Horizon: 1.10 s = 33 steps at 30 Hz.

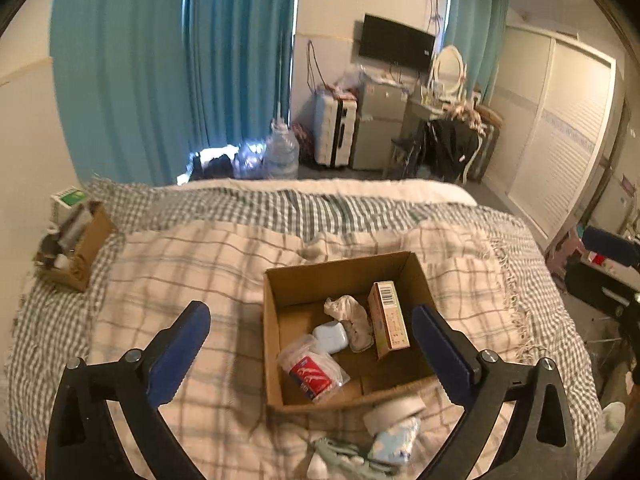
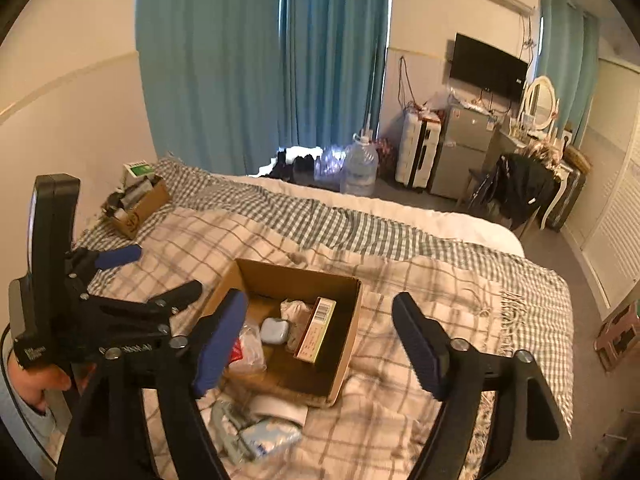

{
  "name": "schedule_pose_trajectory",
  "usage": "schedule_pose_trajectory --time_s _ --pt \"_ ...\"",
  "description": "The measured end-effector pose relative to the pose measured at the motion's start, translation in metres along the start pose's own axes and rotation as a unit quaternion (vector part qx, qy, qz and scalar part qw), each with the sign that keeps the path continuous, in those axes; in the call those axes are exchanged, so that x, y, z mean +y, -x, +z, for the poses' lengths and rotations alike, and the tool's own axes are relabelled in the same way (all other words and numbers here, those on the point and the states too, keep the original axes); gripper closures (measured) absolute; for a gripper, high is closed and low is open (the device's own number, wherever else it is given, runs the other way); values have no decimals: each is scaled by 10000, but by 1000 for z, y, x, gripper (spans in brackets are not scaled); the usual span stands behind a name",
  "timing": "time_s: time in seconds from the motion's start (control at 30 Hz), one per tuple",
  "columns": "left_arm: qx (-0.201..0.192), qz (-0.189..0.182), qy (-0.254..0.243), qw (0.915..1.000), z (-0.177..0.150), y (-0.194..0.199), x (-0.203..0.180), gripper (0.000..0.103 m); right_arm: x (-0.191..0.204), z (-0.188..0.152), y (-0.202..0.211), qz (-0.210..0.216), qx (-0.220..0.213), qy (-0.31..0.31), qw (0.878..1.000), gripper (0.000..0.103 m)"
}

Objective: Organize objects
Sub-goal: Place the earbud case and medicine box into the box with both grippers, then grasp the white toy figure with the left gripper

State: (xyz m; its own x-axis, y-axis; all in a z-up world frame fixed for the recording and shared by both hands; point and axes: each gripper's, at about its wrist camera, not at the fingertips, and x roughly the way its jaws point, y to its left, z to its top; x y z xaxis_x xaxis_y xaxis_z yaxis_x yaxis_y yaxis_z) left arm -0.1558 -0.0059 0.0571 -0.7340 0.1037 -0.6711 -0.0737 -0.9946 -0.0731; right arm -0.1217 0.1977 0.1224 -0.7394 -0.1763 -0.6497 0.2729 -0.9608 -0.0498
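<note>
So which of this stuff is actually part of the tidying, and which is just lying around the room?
Part of the job:
cardboard box
orange carton
white case
tape roll
blue packet

Just lying about:
second box
water jug
suitcase
television

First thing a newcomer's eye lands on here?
The open brown cardboard box in the middle of the checked bedspread, holding an upright orange carton, a white earbud case and a red packet in clear plastic. Both the left gripper and the right gripper hang open above it. A white tape roll lies just outside the box's near wall.
</note>
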Motion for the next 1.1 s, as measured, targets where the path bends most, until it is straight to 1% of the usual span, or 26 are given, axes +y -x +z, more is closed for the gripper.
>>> schedule_pose_trajectory --time_s 0.07,0.2,0.27,0.37,0.43,0.5,0.6,0.67,0.73,0.8,0.9,1.0,1.1 --pt "-97 31 15 9999 -5 21 3 0 8 -6 18 -64 -28 60 10000 24" --pt "-193 100 29 9998 -16 49 6 0 19 -19 47 -94 -86 121 9998 24" --pt "-223 140 57 9996 -25 60 8 0 23 -26 58 -123 -145 123 9997 19" --pt "-251 249 145 9993 -42 67 11 0 27 -41 71 -251 -218 122 9994 15" --pt "-207 248 157 9994 -52 66 12 0 30 -53 72 -318 -222 136 9992 13" --pt "-139 323 124 9993 -67 60 11 0 31 -69 67 -322 -189 109 9992 11" --pt "-25 410 104 9991 -91 43 11 0 33 -92 47 -137 2 55 9999 10" --pt "45 486 101 9988 -108 30 12 0 34 -106 31 -143 104 24 9998 10" --pt "166 578 98 9981 -126 11 12 0 34 -124 6 -216 262 -38 9994 10" --pt "353 643 139 9972 -144 -13 15 0 31 -139 -18 -213 429 -150 9987 10" --pt "723 738 275 9943 -172 -48 18 0 29 -162 -56 -526 682 -292 9959 10" --pt "1095 755 264 9908 -195 -74 18 0 27 -183 -89 -531 983 -372 9930 10" --pt "1370 609 409 9879 -212 -87 21 0 21 -200 -111 -431 1173 -668 9899 10"
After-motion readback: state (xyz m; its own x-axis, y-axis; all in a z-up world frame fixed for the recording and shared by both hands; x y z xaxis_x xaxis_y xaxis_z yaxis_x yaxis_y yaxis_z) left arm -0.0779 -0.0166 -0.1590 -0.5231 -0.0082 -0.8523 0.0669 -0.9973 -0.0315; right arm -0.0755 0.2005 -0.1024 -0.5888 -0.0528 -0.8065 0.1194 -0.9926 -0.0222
